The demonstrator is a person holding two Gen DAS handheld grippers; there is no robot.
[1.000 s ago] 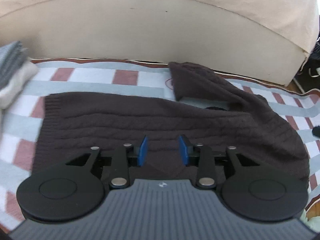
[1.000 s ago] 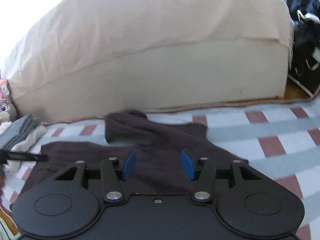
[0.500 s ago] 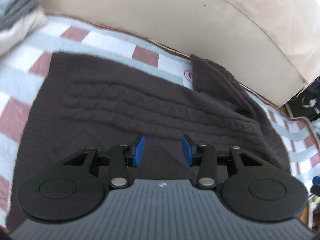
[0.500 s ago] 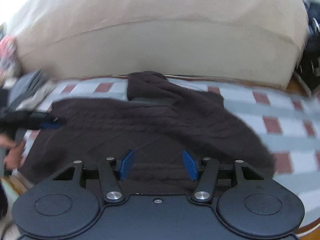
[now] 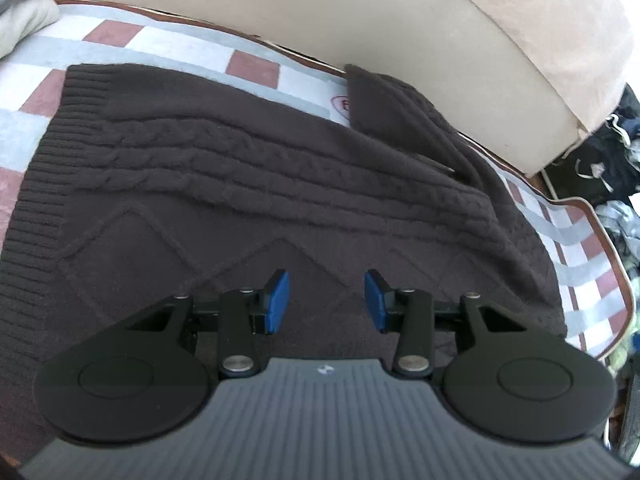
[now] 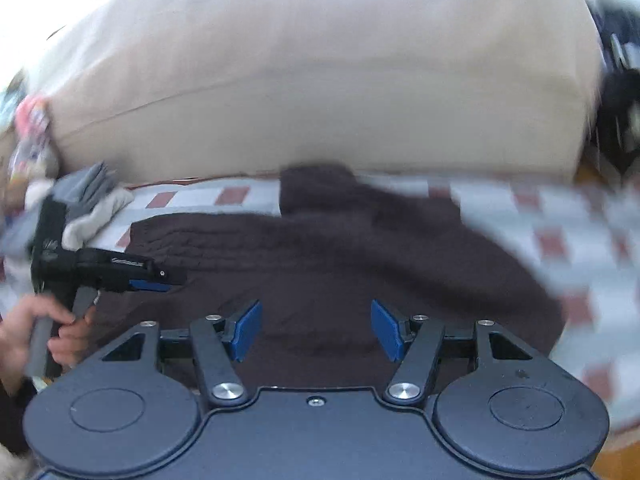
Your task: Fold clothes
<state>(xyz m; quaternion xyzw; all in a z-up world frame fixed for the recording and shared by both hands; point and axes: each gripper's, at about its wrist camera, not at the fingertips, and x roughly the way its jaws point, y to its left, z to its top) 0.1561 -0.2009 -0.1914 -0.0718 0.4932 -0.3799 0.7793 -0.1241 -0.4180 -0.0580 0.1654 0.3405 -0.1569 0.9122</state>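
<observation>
A dark brown cable-knit sweater (image 5: 248, 184) lies spread on a checked blanket (image 5: 168, 46), with one sleeve (image 5: 384, 100) folded up at its far side. My left gripper (image 5: 326, 300) is open and empty, hovering over the sweater's near part. My right gripper (image 6: 316, 330) is open and empty above the sweater (image 6: 344, 256). The right wrist view is blurred; it shows the left gripper (image 6: 156, 280) held in a hand over the sweater's left side.
A beige covered bed or sofa (image 5: 400, 20) rises just behind the blanket. Folded grey and cream clothes (image 5: 20, 8) lie at the far left. Dark bags and clutter (image 5: 608, 160) sit at the right, past the blanket's brown edge.
My left gripper has moved closer over the sweater and tilted down. My right gripper has swung and pulled back, so the left gripper and hand now show at its left.
</observation>
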